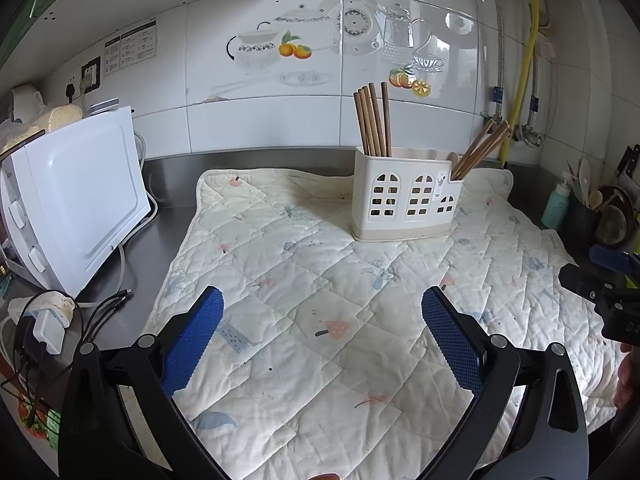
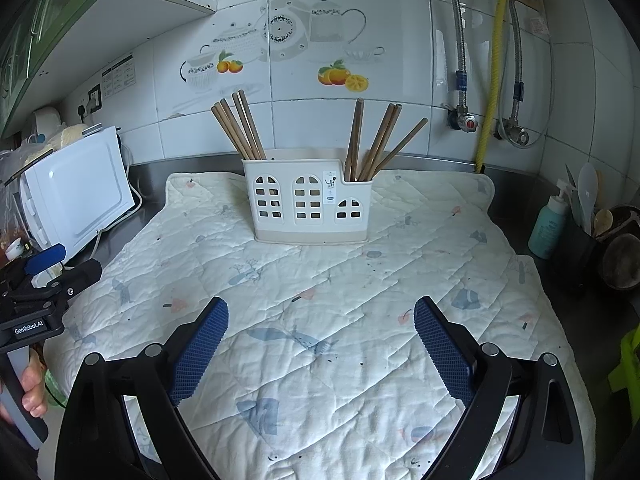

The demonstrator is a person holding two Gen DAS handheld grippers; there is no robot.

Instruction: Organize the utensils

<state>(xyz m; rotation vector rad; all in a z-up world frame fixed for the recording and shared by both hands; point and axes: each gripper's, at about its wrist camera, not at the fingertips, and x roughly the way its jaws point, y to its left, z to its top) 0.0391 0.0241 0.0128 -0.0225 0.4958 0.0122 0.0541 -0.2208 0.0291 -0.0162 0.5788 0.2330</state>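
Chopsticks in holder | left gripper – wide, empty | right gripper – wide, empty

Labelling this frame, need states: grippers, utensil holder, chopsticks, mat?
Left hand-held gripper: open, empty.
Right hand-held gripper: open, empty.
Utensil holder: upright on mat.
Chopsticks: standing in holder, two bunches, leaning.
Mat: spread flat, wrinkled.

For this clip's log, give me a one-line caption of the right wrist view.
Open right gripper hovers over the quilted mat, facing a white utensil holder with chopsticks standing in its two end compartments.
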